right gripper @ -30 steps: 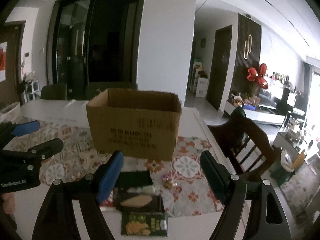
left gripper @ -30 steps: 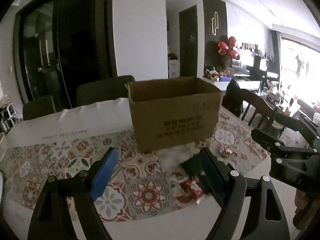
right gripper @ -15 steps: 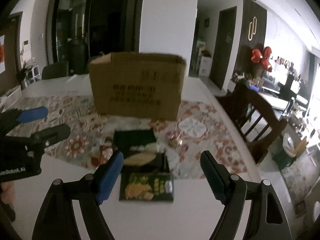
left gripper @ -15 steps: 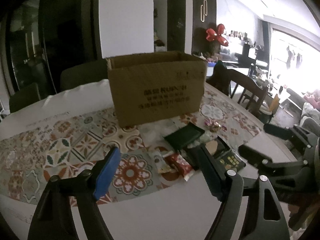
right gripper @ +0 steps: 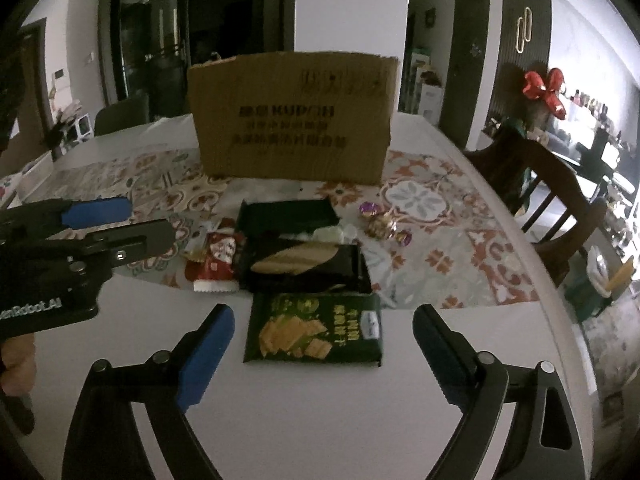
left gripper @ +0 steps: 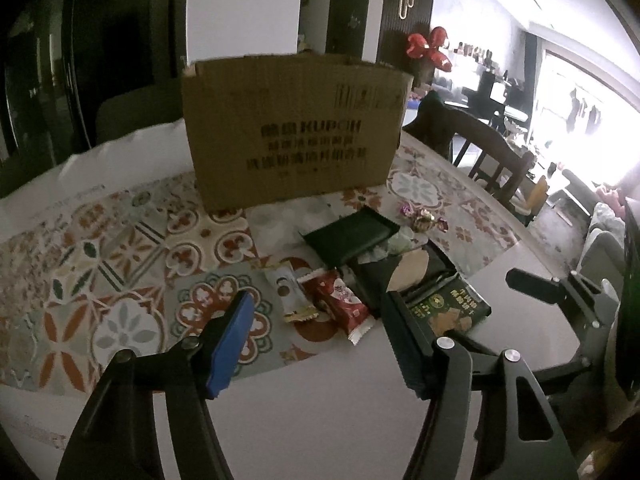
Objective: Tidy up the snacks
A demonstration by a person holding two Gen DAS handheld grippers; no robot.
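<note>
- You've got a patterned runner (left gripper: 120, 248) across the white desk (right gripper: 320, 420).
- Wooden chair (right gripper: 560, 200) at your right desk edge.
- Red balloon figure (right gripper: 546, 88) by the far dark wall.
- Dark glass doors (right gripper: 152, 40) behind.

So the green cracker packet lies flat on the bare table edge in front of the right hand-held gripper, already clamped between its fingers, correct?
Not clamped. In the right wrist view the green cracker packet lies flat on the bare table ahead of the right hand-held gripper, whose jaws have just been opening and stand clear of it on both sides.
</note>
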